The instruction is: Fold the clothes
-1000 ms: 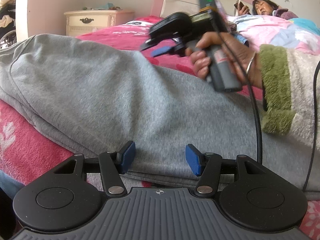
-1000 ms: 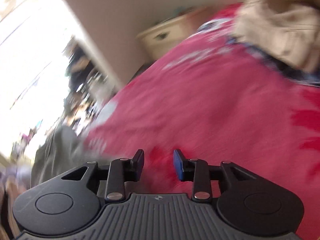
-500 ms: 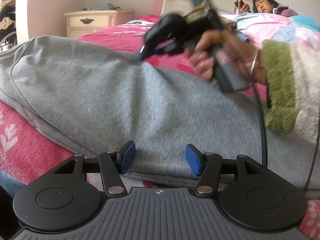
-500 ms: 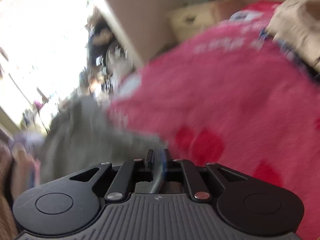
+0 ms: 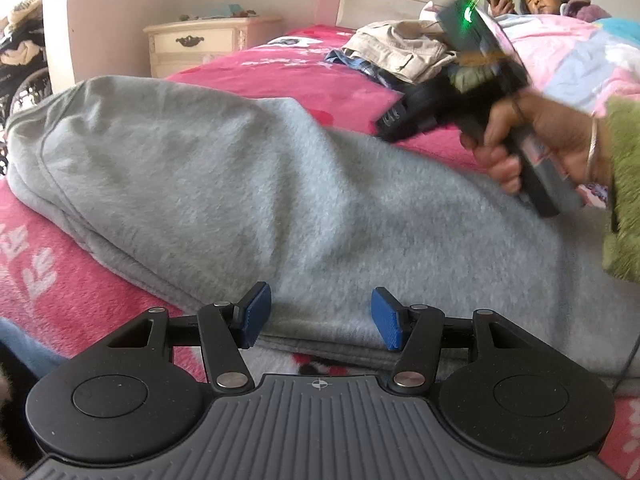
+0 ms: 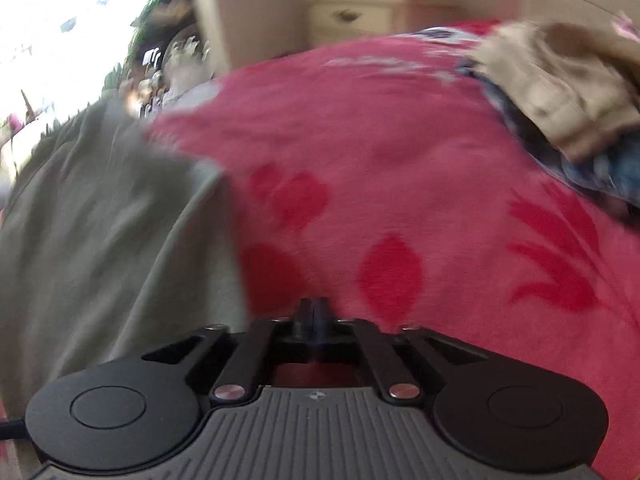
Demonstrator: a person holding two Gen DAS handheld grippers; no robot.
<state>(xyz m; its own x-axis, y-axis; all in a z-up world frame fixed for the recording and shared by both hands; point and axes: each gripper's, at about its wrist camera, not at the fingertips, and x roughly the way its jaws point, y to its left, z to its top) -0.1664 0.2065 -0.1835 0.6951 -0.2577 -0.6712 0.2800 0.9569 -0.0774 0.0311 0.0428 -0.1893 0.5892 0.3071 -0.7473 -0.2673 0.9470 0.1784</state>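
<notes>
Fingers point(image 5: 256, 314) of my left gripper point(image 5: 320, 316) stand apart over the near hem of the grey garment point(image 5: 248, 184), which lies spread across the pink bed cover point(image 6: 400, 160). Those of my right gripper point(image 6: 315, 312) are pressed together on nothing, above the cover (garment edge just left). Folded beige clothes point(image 5: 400, 50) sit farther up the bed.

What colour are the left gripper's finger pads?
Blue pads, clearest in the left wrist view.
</notes>
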